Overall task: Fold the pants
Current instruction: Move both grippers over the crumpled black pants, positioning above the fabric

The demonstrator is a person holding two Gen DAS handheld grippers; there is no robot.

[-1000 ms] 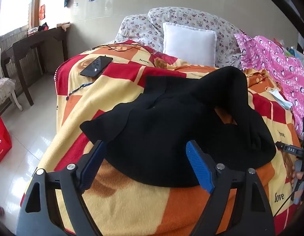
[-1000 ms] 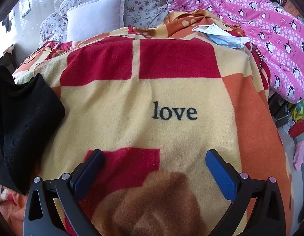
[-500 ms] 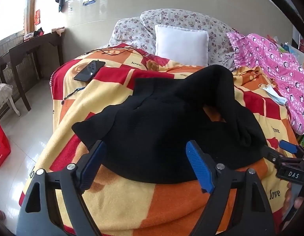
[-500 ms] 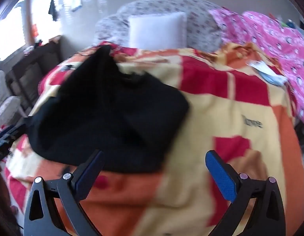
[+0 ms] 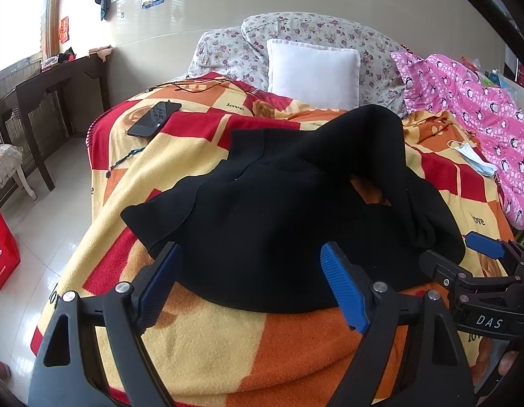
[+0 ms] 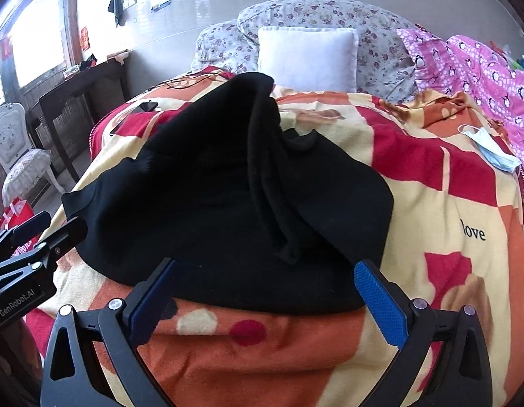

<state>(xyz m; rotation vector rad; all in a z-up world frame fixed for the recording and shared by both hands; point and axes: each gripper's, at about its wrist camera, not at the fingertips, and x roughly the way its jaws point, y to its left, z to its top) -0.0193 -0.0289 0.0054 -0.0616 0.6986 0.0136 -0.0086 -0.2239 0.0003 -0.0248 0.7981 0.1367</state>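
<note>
Black pants [image 5: 275, 210] lie crumpled in a heap on the checkered blanket [image 5: 201, 332] of the bed, one part draped up over a rise; the right wrist view shows the same pants [image 6: 221, 203]. My left gripper [image 5: 251, 281] hovers open just before the heap's near edge, nothing between its blue pads. My right gripper [image 6: 265, 295] is open too, at the near edge of the heap. In the left wrist view the right gripper [image 5: 465, 254] shows at the far right edge, and the left gripper [image 6: 41, 230] appears at the left of the right wrist view.
A phone [image 5: 155, 118] and cables lie on the blanket's far left. A white pillow [image 5: 313, 71] and floral pillows sit at the head. A face mask [image 5: 472, 157] and pink quilt [image 5: 482, 108] lie right. A dark desk [image 5: 48, 91], chair and red bag [image 5: 2, 251] stand left on the floor.
The right gripper has swung left from the bare blanket to face the pants heap. The left gripper has stayed in front of the heap, with its view shifting only slightly. Both stayed open.
</note>
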